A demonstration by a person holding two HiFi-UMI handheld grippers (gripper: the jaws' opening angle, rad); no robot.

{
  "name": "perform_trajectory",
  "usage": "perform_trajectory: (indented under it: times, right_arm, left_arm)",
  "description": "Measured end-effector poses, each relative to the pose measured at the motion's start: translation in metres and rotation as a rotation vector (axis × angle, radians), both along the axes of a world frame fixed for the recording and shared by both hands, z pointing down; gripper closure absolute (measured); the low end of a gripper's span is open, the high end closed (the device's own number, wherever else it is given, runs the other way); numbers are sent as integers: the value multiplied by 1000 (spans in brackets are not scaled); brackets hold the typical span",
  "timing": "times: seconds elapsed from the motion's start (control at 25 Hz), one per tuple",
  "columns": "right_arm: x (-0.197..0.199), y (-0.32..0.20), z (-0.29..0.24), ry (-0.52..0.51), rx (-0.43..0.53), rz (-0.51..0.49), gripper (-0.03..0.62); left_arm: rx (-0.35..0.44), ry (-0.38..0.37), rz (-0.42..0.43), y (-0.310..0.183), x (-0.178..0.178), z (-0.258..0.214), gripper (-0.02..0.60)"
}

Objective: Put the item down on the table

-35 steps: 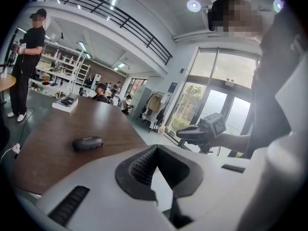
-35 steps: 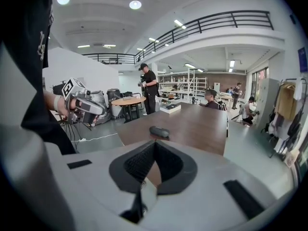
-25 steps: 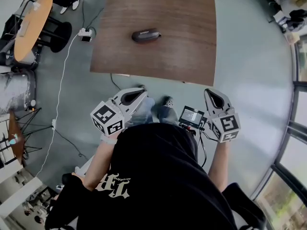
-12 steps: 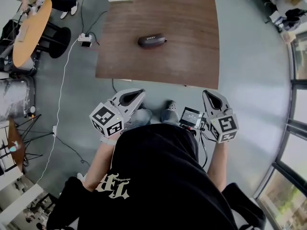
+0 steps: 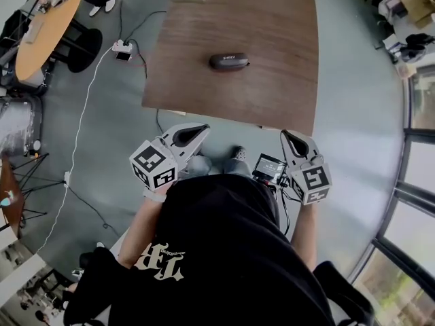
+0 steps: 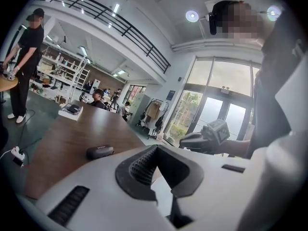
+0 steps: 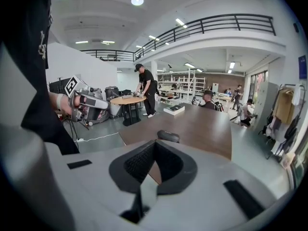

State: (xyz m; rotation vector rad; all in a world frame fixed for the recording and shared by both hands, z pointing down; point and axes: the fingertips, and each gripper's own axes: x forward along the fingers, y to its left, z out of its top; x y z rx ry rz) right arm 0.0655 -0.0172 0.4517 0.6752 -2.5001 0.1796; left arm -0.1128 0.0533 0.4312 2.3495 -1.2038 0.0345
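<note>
On the wooden table (image 5: pixel 265 19), at 12 o'clock from the person, lies a dark case (image 5: pixel 229 61). It looks light, rigid and smooth, best pinched across its narrow middle. The 2 grippers, left gripper (image 5: pixel 202 128) and right gripper (image 5: pixel 288 136), are closed and empty.

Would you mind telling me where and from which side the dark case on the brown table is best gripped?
Probably at its middle, jaws across the short width, coming down from above. The case lies flat on the table with bare wood around it, its long axis roughly along the near edge, and its rounded ends would likely slip.
</note>
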Motion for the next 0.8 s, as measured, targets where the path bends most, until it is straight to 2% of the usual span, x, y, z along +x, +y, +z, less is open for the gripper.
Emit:
perform_trajectory:
  times: [0.44,0.8]
  right_arm:
    - [-12,-1,-3,15,14,-18,606]
    - [-12,-4,-3,3,16,-19,606]
  left_arm:
    - [9,7,-15,2,-9,0,575]
    - [-15,2,-1,3,-6,8,575]
